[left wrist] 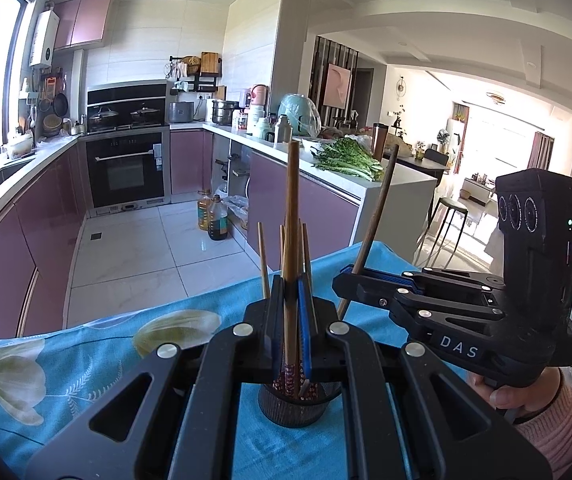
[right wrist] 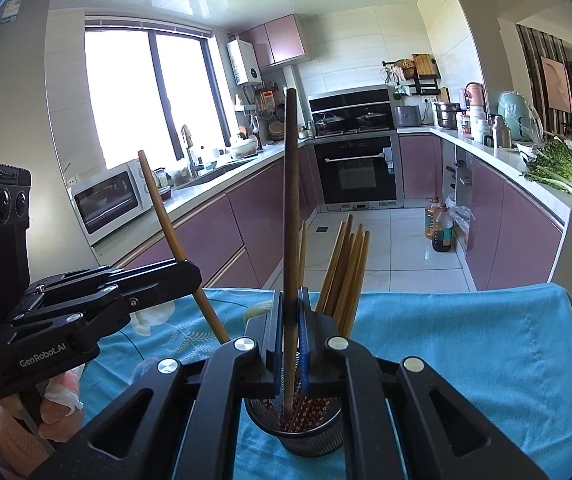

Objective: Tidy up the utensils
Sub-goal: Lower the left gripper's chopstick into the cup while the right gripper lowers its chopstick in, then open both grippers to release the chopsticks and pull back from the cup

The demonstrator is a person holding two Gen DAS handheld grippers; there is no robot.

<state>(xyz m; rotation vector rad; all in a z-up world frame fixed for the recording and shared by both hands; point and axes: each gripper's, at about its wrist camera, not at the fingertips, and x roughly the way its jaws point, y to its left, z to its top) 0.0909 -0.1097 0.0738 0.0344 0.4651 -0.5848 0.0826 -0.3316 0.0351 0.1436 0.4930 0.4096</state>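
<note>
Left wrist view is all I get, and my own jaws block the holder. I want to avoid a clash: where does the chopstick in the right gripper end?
Observer: The right gripper is shut on the dark chopstick, and its lower end is already inside the rim of the mesh holder.
Operator: Where do the stored ones sit relative to my light chopstick?
Observer: In the right wrist view, the bundle of chopsticks leans toward the holder's right side, across the right gripper from yours.
</note>
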